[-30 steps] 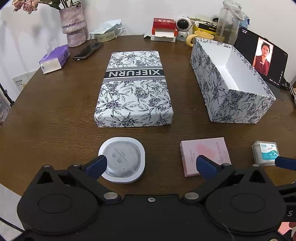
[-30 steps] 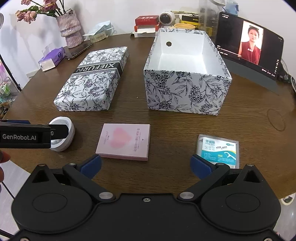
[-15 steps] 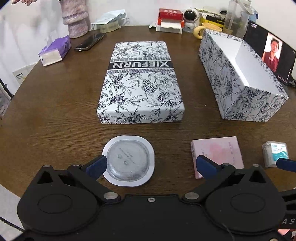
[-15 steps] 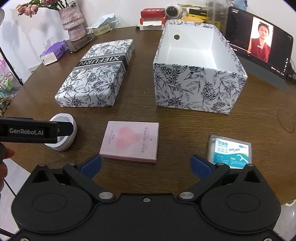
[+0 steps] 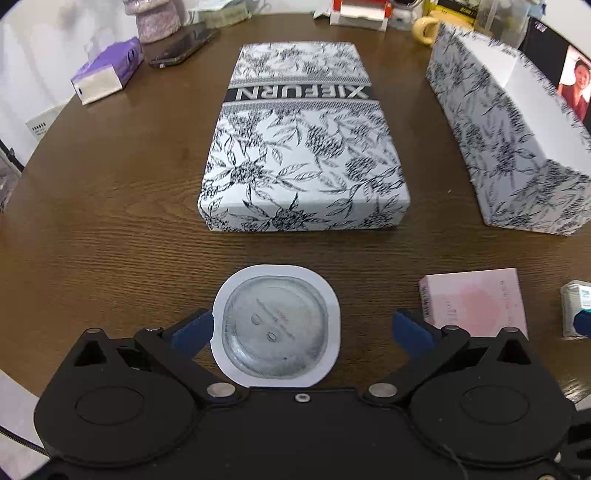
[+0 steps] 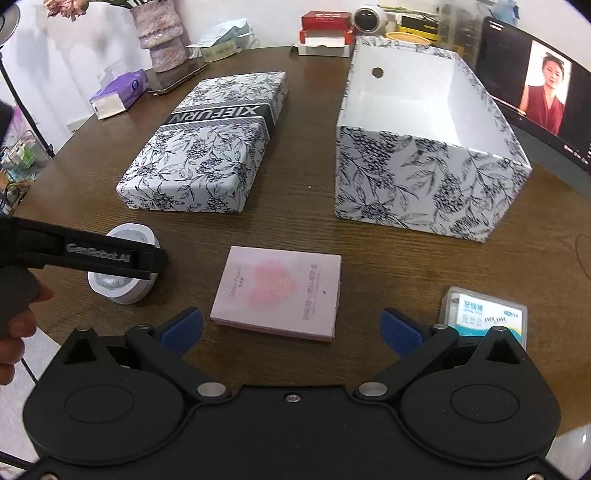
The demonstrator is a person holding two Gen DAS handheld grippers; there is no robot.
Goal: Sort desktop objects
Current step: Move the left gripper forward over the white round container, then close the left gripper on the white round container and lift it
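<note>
A white sealed cup with a foil top lies on the brown table between the blue fingertips of my left gripper, which is open around it. In the right wrist view the same cup shows under the left gripper's black body. My right gripper is open just above a pink booklet, its fingertips on either side of the near edge. A floss-pick packet lies to its right. The open floral box stands behind, empty inside.
The floral lid lies flat ahead of the cup. A purple tissue pack, a phone, a vase, small boxes and a mug crowd the far edge. A screen stands at the right. A hand holds the left gripper.
Both grippers moved forward and lower. The cup now sits between the left fingertips, and the pink booklet lies closer to the right fingertips. Both stay open.
</note>
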